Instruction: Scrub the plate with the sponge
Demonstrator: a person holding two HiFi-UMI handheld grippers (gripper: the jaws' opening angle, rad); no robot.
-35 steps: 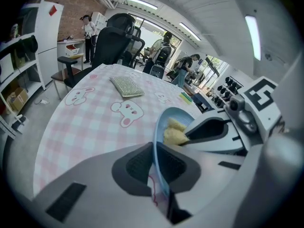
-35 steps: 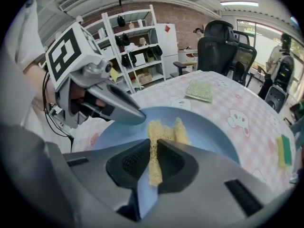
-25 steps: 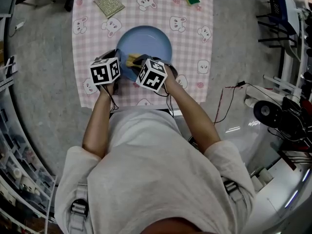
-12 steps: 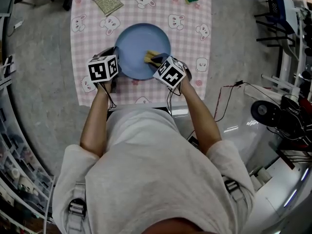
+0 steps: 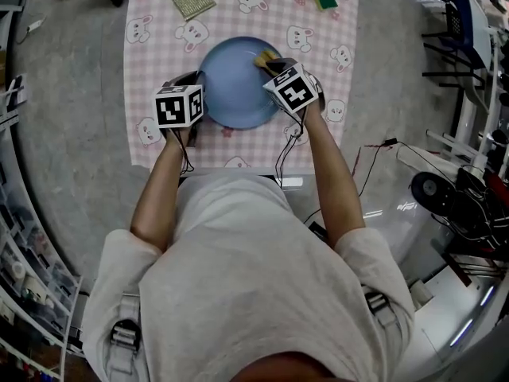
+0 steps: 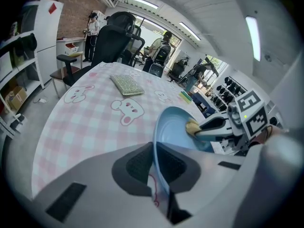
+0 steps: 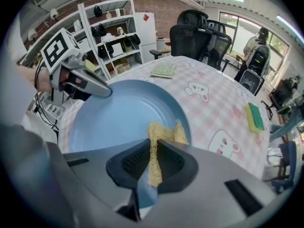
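Sponge rightward, seemingly inside right tool

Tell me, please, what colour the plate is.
Light blue; the plate shows best in the right gripper view.

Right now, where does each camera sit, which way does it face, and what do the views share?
Head view: on the person's head, facing steeply down at the blue plate; torso and both forearms show.
Left gripper view: on the left gripper, shut on the plate's rim, facing the right gripper.
Right gripper view: on that gripper, shut on the sponge, facing across the plate.
All share the plate.
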